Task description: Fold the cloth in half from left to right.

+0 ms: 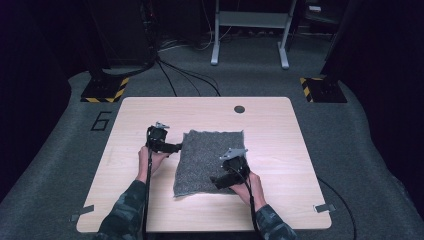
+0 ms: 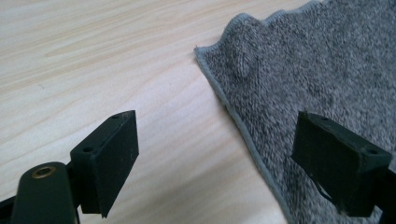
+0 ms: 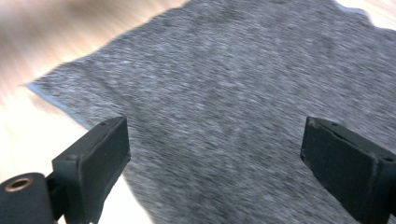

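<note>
Both jaws spread, empty. Towel (image 1: 210, 162) flat on table (image 1: 280, 150): its hem under left gripper (image 2: 215, 158), its middle under right gripper (image 3: 212, 163). Risk: left gripper straddling the hem pinches too shallow, so the cloth slips out.

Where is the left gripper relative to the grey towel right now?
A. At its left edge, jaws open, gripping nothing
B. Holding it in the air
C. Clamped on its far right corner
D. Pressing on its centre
A: the left gripper sits at the left edge of the grey towel, its jaws wide apart with nothing pinched.
</note>
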`<state>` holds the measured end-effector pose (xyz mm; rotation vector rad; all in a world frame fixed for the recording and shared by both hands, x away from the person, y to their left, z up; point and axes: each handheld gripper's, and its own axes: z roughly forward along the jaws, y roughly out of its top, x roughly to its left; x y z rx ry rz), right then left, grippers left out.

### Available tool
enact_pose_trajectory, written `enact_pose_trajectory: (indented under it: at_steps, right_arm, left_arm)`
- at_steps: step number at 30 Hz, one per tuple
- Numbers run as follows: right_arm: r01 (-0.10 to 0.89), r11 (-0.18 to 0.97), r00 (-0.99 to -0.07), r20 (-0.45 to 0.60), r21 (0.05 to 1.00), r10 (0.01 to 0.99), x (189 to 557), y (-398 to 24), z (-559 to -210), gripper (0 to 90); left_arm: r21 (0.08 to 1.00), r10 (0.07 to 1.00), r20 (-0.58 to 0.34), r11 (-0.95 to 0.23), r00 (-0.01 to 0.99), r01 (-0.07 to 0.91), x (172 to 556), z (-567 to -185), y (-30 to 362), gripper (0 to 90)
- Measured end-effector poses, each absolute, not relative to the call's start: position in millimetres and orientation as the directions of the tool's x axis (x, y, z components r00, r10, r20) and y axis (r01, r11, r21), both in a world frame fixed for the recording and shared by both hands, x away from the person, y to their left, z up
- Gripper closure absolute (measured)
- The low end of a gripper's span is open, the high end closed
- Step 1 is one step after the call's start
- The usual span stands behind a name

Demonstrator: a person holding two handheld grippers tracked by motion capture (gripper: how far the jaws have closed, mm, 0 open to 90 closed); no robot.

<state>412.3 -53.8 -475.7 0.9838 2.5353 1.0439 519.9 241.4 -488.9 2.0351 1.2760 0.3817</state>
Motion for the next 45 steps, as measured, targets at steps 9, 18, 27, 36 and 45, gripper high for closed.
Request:
enact_pose_trajectory:
  at_steps: [9,18,27,36,45]
  right_arm:
    - [0.460,0.559,-0.795,0.041,0.690,0.605,399.7,-23.5,-475.2,8.1]
    - [0.385,0.614,-0.861,0.028,0.689,0.509,385.7,22.4,-480.8,9.4]
    - [0.320,0.659,-0.897,-0.005,0.681,0.442,374.2,59.7,-487.6,21.3]
    - [0.299,0.698,-0.903,-0.045,0.651,0.428,369.7,79.0,-500.4,54.9]
    - [0.315,0.710,-0.897,-0.047,0.630,0.440,370.2,82.6,-507.8,71.0]
  left_arm:
    - [0.676,0.880,-0.094,-0.287,0.466,0.679,545.1,-486.2,236.5,14.8]
    - [0.666,0.888,-0.068,-0.299,0.455,0.683,565.4,-487.8,225.1,16.0]
    - [0.654,0.883,-0.069,-0.312,0.465,0.689,577.3,-494.6,216.9,22.0]
    - [0.644,0.870,-0.042,-0.352,0.491,0.679,582.0,-504.4,207.8,38.3]
    - [0.635,0.870,-0.040,-0.358,0.491,0.685,583.1,-507.1,208.3,44.1]
